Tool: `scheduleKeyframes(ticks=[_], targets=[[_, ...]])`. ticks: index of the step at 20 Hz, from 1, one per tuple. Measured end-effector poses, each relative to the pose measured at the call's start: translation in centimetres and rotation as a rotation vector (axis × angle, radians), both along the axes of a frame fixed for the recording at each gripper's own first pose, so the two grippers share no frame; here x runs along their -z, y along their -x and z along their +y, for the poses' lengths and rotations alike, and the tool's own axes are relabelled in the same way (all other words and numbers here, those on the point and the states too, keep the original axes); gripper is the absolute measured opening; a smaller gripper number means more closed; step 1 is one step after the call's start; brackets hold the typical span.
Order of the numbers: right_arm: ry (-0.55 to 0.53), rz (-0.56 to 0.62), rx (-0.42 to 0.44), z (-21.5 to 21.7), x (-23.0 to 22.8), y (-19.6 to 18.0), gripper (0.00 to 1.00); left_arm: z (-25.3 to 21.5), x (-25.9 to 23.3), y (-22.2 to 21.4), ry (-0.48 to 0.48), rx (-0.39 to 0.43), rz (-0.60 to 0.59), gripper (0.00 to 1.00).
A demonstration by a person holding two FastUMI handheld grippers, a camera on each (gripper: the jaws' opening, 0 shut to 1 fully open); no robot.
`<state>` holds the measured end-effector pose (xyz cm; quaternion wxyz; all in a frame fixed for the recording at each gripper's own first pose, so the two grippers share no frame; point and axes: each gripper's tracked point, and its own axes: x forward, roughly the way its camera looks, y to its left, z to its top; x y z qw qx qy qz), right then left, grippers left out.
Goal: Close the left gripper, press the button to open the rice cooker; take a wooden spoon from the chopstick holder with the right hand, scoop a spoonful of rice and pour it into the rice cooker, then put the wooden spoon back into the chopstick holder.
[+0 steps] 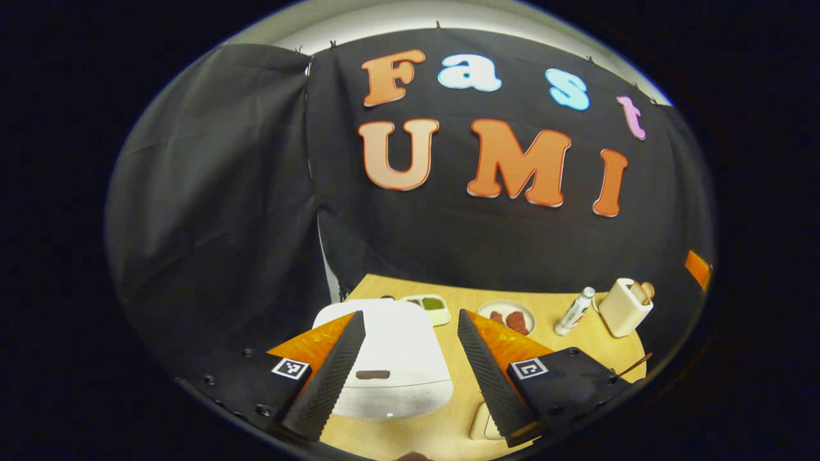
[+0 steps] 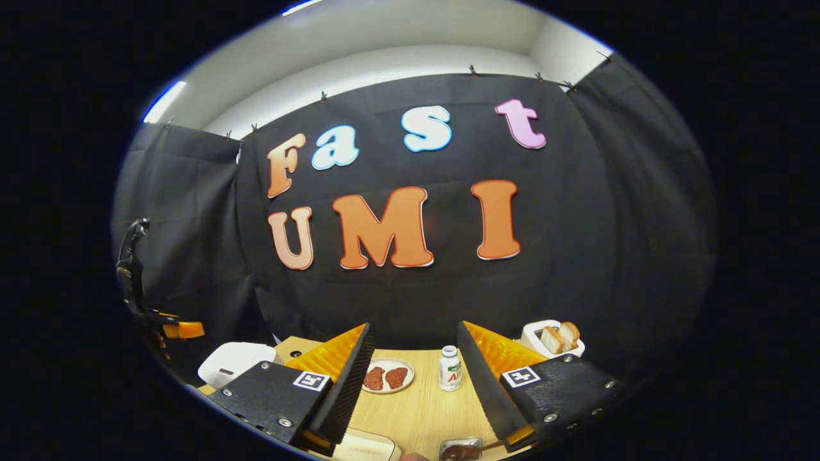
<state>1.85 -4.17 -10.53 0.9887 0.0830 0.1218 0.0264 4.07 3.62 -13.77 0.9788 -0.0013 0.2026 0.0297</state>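
Observation:
A white rice cooker [image 1: 391, 358] sits with its lid down on the wooden table, a dark button [image 1: 373, 374] on its front. My left gripper [image 1: 410, 314] hovers over it, open, one finger to each side and nothing between them. The cooker [image 2: 234, 362] lies low at the left of the right gripper view, with the left gripper [image 2: 173, 330] above it. My right gripper [image 2: 414, 326] is open and empty above the table's middle. Below it a brown wooden spoon [image 2: 471, 449] rests at a small metal container [image 2: 461, 443].
A plate of meat slices [image 2: 386, 376], a small white bottle [image 2: 450, 368] and a white holder with bread [image 2: 554, 339] stand at the back. A small dish with green filling [image 1: 430, 306] sits behind the cooker. A cream box [image 2: 365, 446] lies near the front edge.

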Motion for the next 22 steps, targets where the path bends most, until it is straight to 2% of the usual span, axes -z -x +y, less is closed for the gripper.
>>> scheduleKeyframes(ticks=[4, 5, 6, 8, 9, 10, 11, 12, 17, 18, 19, 22], targets=[[0.021, -0.063, -0.051, 3.0, -2.0, -1.4, 0.84, -2.3, -4.2, 1.6, -0.034, 0.006, -0.175, 0.99], [0.029, -0.072, -0.061, 3.6, -2.3, -1.6, 0.89, -2.8, -4.8, 1.9, -0.053, 0.009, -0.203, 0.98], [0.035, -0.078, -0.07, 4.2, -2.3, -1.9, 0.84, -3.3, -5.0, 2.1, -0.069, 0.015, -0.222, 0.98], [0.039, -0.088, -0.078, 5.0, -2.6, -2.3, 0.85, -4.4, -5.6, 2.3, -0.09, 0.04, -0.254, 0.99], [0.039, -0.092, -0.079, 5.3, -2.7, -2.4, 0.89, -5.1, -5.8, 2.5, -0.095, 0.056, -0.27, 0.99], [0.037, -0.091, -0.079, 5.4, -2.5, -2.5, 0.85, -5.6, -5.9, 2.4, -0.1, 0.067, -0.28, 0.99], [0.036, -0.089, -0.076, 5.4, -2.3, -2.5, 0.89, -6.0, -6.0, 2.4, -0.105, 0.074, -0.287, 0.99], [0.035, -0.09, -0.071, 5.3, -2.3, -2.6, 0.85, -6.1, -6.2, 2.4, -0.104, 0.079, -0.294, 1.0], [0.025, -0.106, -0.032, 3.9, -2.5, -2.4, 0.85, -6.9, -7.1, 2.0, -0.087, 0.102, -0.326, 0.99], [0.028, -0.109, -0.023, 3.6, -2.6, -2.3, 0.89, -7.1, -7.3, 1.9, -0.084, 0.107, -0.333, 1.0], [0.034, -0.115, -0.018, 3.3, -2.6, -2.2, 0.85, -7.3, -7.3, 2.0, -0.08, 0.11, -0.341, 1.0], [0.055, -0.135, -0.014, 3.2, -3.1, -2.0, 0.85, -7.8, -7.3, 2.1, -0.073, 0.118, -0.341, 1.0]])
